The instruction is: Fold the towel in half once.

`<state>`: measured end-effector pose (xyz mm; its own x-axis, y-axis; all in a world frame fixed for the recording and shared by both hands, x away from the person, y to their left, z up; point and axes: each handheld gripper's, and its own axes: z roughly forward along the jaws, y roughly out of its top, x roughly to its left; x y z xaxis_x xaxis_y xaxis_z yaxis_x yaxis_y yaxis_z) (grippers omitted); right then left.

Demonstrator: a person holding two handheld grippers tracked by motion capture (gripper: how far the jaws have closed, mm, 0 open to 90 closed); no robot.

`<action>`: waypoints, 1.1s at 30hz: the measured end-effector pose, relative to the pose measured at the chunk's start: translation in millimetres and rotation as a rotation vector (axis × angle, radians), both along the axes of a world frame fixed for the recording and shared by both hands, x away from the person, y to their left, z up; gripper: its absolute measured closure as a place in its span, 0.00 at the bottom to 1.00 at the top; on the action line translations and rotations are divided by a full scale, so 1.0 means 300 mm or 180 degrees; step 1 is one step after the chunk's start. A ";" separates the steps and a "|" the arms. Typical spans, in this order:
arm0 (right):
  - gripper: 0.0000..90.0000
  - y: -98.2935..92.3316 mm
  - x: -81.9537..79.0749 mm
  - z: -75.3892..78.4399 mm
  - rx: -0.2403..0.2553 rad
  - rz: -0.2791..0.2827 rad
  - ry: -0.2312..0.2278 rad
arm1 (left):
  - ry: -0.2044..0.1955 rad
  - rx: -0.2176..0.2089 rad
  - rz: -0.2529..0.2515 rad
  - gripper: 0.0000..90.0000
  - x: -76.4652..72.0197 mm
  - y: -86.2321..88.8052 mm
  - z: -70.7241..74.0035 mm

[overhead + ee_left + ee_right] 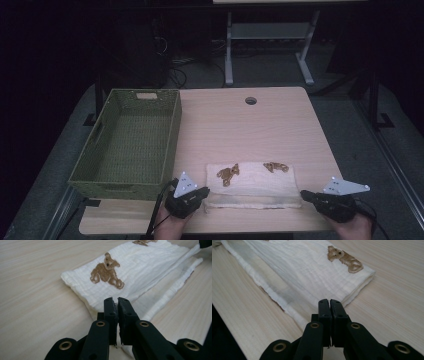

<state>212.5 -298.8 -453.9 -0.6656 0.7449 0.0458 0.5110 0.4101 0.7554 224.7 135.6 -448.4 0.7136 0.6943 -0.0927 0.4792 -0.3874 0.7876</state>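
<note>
A folded white cloth [255,184] printed with brown bears lies across the near part of the wooden table [240,125]. My left gripper [204,193] is at the cloth's near left corner. In the left gripper view its jaws [115,300] are pressed together, with the cloth [140,270] running in under them. My right gripper [303,195] is at the near right corner. Its tips [329,301] are closed on the edge of the cloth [294,270]. A lower layer of the cloth sticks out along the near edge.
A green woven basket [172,135] stands on the left side of the table, beside the cloth's left end. A round cable hole [250,100] sits near the far edge. The table's front edge is just below both hands.
</note>
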 end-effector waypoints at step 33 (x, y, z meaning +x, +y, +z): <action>0.73 0.040 0.257 0.016 0.0177 -0.0056 0.0053 | 0.0017 0.0088 0.0139 0.61 0.239 -0.071 -0.033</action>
<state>289.4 -286.7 -449.2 -0.6511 0.7525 0.0984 0.5304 0.3585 0.7682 296.4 114.4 -458.4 0.6822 0.7271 -0.0768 0.5002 -0.3876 0.7743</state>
